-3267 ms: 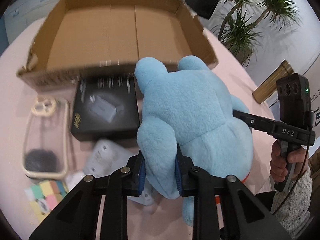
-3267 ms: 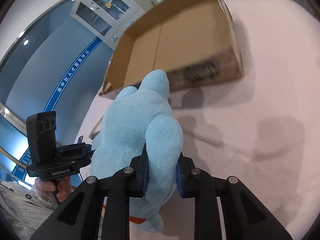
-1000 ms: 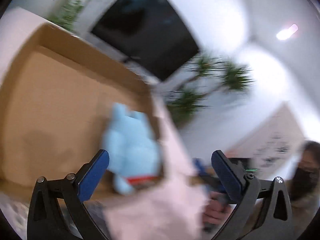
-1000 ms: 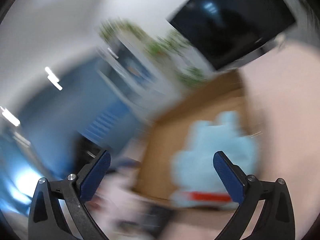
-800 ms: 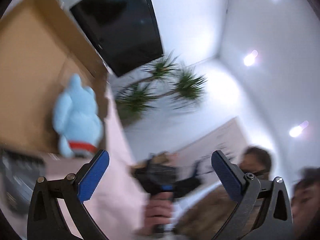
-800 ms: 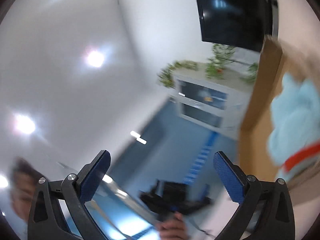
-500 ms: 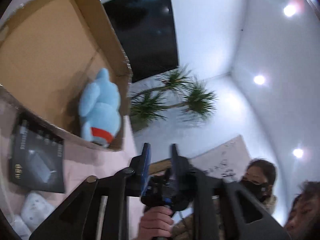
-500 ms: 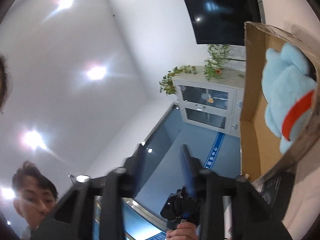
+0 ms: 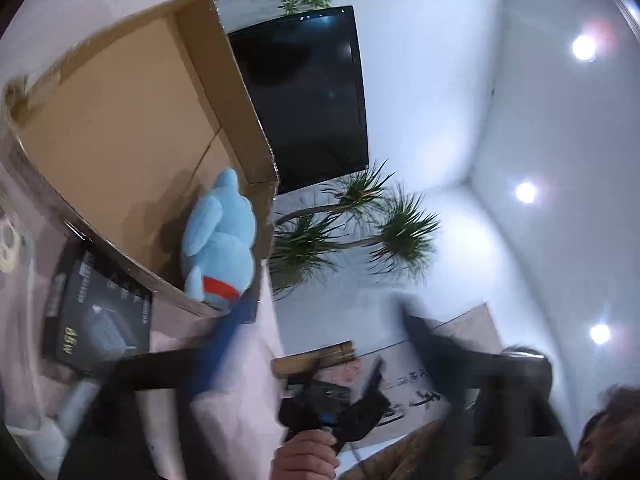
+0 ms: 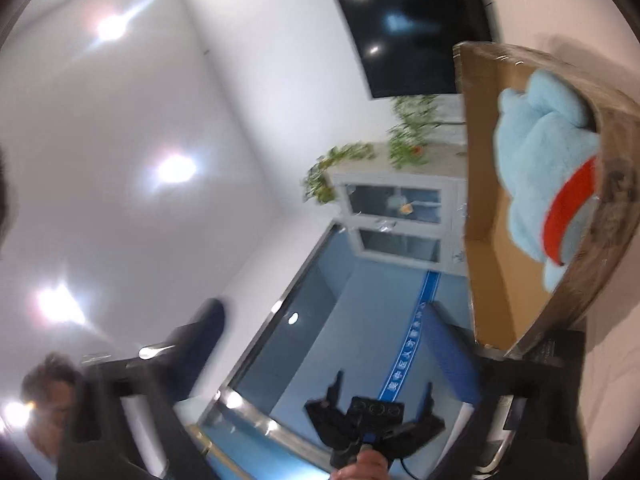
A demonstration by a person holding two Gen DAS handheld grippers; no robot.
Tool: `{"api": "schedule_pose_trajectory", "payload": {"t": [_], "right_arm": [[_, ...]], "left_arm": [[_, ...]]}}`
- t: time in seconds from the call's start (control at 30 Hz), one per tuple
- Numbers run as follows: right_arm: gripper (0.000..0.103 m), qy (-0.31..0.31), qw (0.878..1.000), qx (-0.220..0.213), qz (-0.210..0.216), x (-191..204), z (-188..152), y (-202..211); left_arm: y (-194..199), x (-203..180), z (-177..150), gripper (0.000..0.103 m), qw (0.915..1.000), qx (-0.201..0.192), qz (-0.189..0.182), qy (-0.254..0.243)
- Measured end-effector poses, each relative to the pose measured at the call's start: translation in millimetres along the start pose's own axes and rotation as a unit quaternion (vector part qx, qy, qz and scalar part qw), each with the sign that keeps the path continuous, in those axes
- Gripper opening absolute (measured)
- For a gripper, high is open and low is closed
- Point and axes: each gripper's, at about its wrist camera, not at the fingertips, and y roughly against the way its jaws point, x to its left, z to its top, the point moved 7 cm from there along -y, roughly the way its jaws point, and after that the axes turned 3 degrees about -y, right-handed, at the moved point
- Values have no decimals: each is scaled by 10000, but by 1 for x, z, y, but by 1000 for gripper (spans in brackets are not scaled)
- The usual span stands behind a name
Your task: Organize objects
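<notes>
The light blue plush toy (image 9: 220,240) with a red band lies inside the open cardboard box (image 9: 120,120), against its near right corner. It also shows in the right wrist view (image 10: 548,160) inside the box (image 10: 480,200). My left gripper (image 9: 328,336) is open and empty, motion-blurred, held away from the box and tilted up. My right gripper (image 10: 332,344) is open and empty, also tilted up. Each gripper appears in the other's view, the right gripper (image 9: 336,412) and the left gripper (image 10: 372,420).
A black product box (image 9: 100,312) lies on the pink table (image 9: 248,360) in front of the cardboard box. A white item (image 9: 32,432) lies at the lower left. A TV (image 9: 304,100), potted plants (image 9: 360,224), a cabinet (image 10: 396,220) and people stand around.
Both grippers let go of the plush toy, which now lies in the box. They pulled back and tilted upward, shut briefly half a second ago, and now stand open again.
</notes>
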Motion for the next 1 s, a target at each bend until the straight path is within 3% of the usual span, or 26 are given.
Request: {"api": "schedule_pose_trajectory", "payload": {"t": [0.07,0.1,0.13,0.17,0.2,0.3,0.37,0.43,0.5,0.53,0.57,0.6,0.67,0.8,0.87,0.9,1.0], "right_arm": [[26,-39,9999,93,-22,-1,-1,-3],[27,-63,9999,98,-82,-3,-1,-4],[34,-72,9997,170,-176,-6,-3,-9],[64,-54,9994,260,-233,-7,-5,-11],[103,-28,9985,352,-410,-9,-8,-13],[103,465,9858,910,-1331,-11,-23,-18],[103,923,9630,1358,-2136,-16,-38,-22],[103,1406,9301,1905,-2807,-22,-57,-26],[103,2186,8689,2552,-3635,-30,-88,-31],[103,2485,8447,2766,-3851,-32,-99,-32],[103,2914,8093,3074,-4071,-34,-118,-37],[103,3251,7818,3337,-4143,-36,-137,-42],[103,3815,7348,3827,-4099,-40,-181,-51],[102,4805,6561,4409,-3797,-57,-274,-69],[98,5024,6369,4497,-3738,-67,-307,-74],[94,5117,6335,4461,-3713,-71,-320,-74],[92,5233,6340,4141,-3908,-86,-336,-85]], "left_arm": [[0,3,-2,28,9996,94,261,-75],[1,6,-2,48,9994,110,314,-45],[4,8,-2,95,9993,84,362,-26],[11,11,-2,101,9988,-15,490,-37],[19,13,-2,102,9974,-116,698,-146],[44,5,-6,102,9868,-42,1324,-935],[61,1,-15,102,9665,86,1960,-1656],[72,2,-27,102,9349,374,2601,-2388],[85,9,-39,102,8876,563,3376,-3083],[92,14,-47,102,8650,684,3684,-3338],[99,19,-54,102,8514,790,3867,-3454],[109,26,-62,102,8409,908,4003,-3527],[118,47,-82,102,8301,1188,4176,-3500],[114,81,-102,102,8343,1670,4124,-3254],[112,82,-101,101,8317,1820,4038,-3347],[109,81,-102,101,8300,1944,3912,-3467],[105,85,-102,97,8001,2453,3838,-3905]]}}
